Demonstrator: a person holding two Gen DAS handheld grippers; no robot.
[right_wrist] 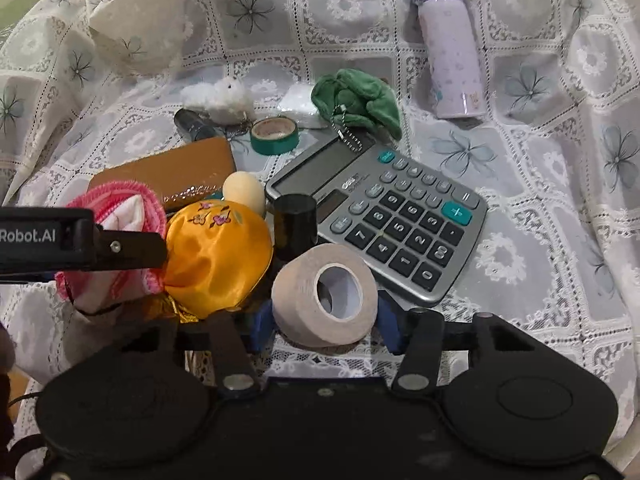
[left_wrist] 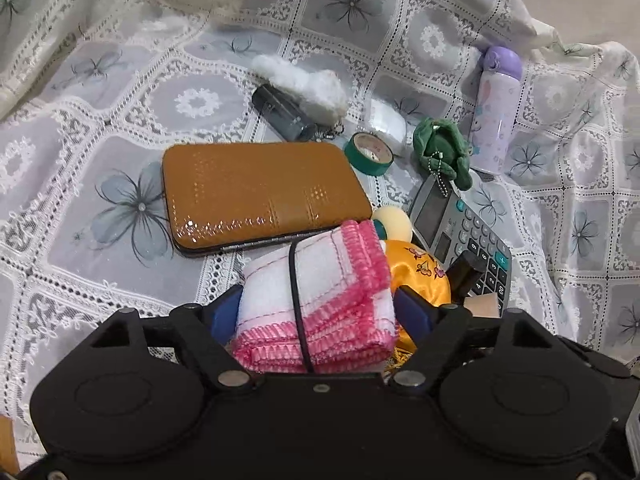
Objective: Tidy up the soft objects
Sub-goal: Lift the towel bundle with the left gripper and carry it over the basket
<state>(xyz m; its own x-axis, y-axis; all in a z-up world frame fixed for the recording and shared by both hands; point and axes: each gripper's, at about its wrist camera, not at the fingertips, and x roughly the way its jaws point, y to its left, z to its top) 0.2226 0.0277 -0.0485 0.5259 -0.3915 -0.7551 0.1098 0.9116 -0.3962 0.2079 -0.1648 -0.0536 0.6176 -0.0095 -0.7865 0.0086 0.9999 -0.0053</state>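
Item: folded white towel with pink fringed edging, bound by a black band (left_wrist: 316, 300). Location: lace tablecloth (left_wrist: 100, 280), directly at 12 o'clock of the left gripper (left_wrist: 318, 312), clenched on its sides. Long axis crosswise between the pads; fold stack faces the camera.

Item: beige fabric tape roll (right_wrist: 326, 296), between the right gripper (right_wrist: 324, 326) pads, grasped; core opening faces the camera. A yellow satin pouch (right_wrist: 218, 256) lies at its 9 o'clock.

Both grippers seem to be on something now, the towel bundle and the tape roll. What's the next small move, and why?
Probably lift the left gripper straight up a little. Its blue pads flank the pink-edged folded cloth, the soft item, which presses against the yellow satin pouch; a short rise would show whether the grip holds and clears the pouch. The right gripper brackets the beige tape roll, which can wait.
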